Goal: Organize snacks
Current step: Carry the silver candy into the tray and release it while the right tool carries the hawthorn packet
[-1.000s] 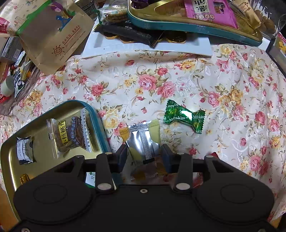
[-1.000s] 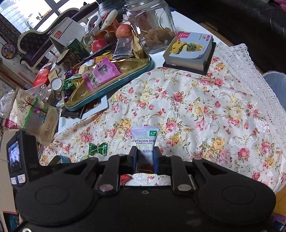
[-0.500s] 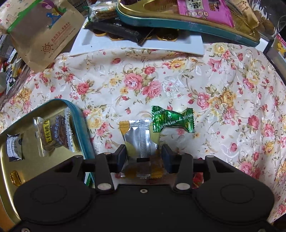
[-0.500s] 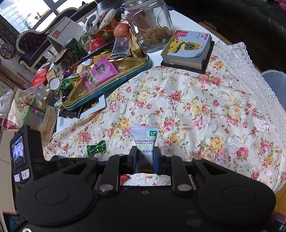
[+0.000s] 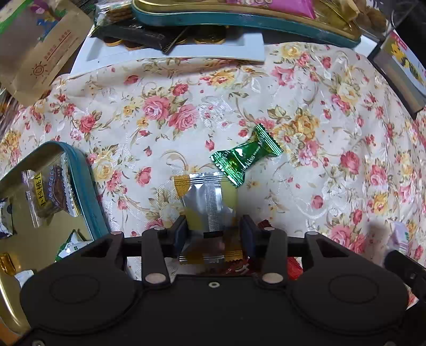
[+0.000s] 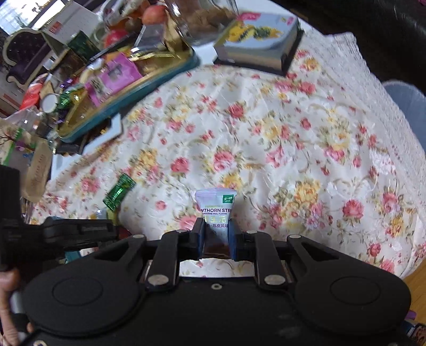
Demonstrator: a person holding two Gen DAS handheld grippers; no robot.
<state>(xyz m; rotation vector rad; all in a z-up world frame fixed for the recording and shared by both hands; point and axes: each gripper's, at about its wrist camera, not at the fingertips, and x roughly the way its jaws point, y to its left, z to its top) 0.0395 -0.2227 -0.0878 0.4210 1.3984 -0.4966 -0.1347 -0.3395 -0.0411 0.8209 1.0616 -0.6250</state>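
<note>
My left gripper (image 5: 213,231) is shut on a silver and yellow snack packet (image 5: 206,202), held over the floral tablecloth. A green candy (image 5: 246,157) lies just beyond it on the cloth and also shows in the right wrist view (image 6: 119,190). A gold tin tray with a teal rim (image 5: 82,186) sits at the left and holds several wrapped snacks (image 5: 50,194). My right gripper (image 6: 216,234) is shut on a pale lilac hawthorn strip packet (image 6: 216,210), held above the cloth.
A second teal-rimmed tray full of snacks (image 5: 239,18) stands at the far edge on a white tray (image 5: 175,50) with gold coins. A brown paper bag (image 5: 45,50) lies far left. A boxed book (image 6: 261,45) and a glass jar (image 6: 202,18) stand beyond.
My left gripper has moved right and forward with its packet, nearer the green candy. My right gripper has moved left and tilted with the hawthorn packet; its view is blurred.
</note>
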